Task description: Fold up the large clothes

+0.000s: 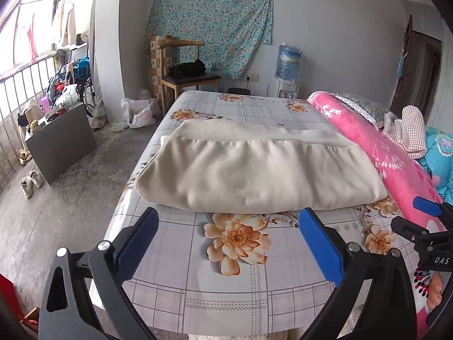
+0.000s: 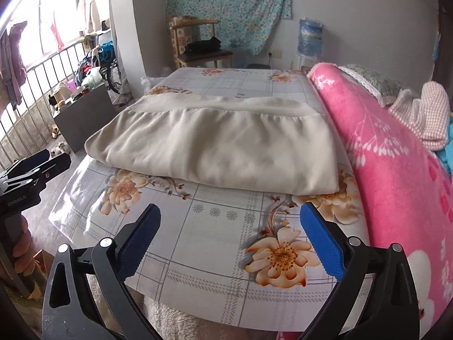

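A cream garment (image 1: 254,167) (image 2: 220,150) lies folded into a broad flat rectangle on the flowered sheet of the bed (image 1: 254,289) (image 2: 215,243). My left gripper (image 1: 226,221) stands open just short of the garment's near edge, blue pads wide apart, nothing between them. My right gripper (image 2: 230,215) is open too, short of the garment's near right corner, over bare sheet. Each gripper shows at the edge of the other's view: the right gripper (image 1: 424,221) at the far right, the left gripper (image 2: 36,170) at the far left.
A rolled pink blanket (image 1: 376,153) (image 2: 390,170) runs along the bed's right side, with pillows (image 1: 365,107) behind it. Beyond the bed stand a wooden chair (image 1: 187,76) and a water dispenser (image 1: 287,70). A dark cabinet (image 1: 62,144) and shoes (image 1: 31,181) sit on the floor at left.
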Action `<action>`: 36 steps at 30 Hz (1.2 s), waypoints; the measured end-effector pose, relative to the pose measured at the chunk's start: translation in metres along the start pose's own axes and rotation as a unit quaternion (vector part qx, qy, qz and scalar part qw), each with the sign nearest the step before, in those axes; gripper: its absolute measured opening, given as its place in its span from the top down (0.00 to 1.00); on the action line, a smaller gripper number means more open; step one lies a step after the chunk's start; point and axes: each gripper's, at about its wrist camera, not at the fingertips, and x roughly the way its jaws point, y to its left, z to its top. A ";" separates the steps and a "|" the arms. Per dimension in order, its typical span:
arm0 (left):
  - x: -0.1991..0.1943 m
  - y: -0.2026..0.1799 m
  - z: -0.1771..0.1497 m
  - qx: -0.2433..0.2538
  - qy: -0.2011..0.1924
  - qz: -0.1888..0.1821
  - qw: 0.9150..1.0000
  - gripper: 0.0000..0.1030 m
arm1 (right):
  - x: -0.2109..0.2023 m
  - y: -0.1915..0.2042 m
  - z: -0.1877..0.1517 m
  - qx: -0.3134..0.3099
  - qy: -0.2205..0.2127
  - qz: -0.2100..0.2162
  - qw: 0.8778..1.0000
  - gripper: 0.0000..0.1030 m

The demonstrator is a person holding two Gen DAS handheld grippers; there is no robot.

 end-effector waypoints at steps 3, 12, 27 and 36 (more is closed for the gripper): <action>-0.010 -0.002 0.001 -0.005 -0.008 0.011 1.000 0.05 | -0.007 0.006 -0.002 -0.005 -0.004 -0.009 1.000 0.08; -0.015 -0.007 0.001 0.005 0.001 0.074 0.997 0.05 | -0.010 0.011 -0.010 0.010 -0.002 -0.027 1.000 0.08; -0.002 -0.005 -0.001 -0.008 0.025 0.086 0.996 0.05 | -0.012 0.018 -0.011 0.006 -0.014 -0.056 0.998 0.08; 0.006 -0.007 -0.007 -0.018 0.039 0.086 0.995 0.05 | -0.010 0.017 -0.009 0.015 -0.003 -0.049 0.999 0.08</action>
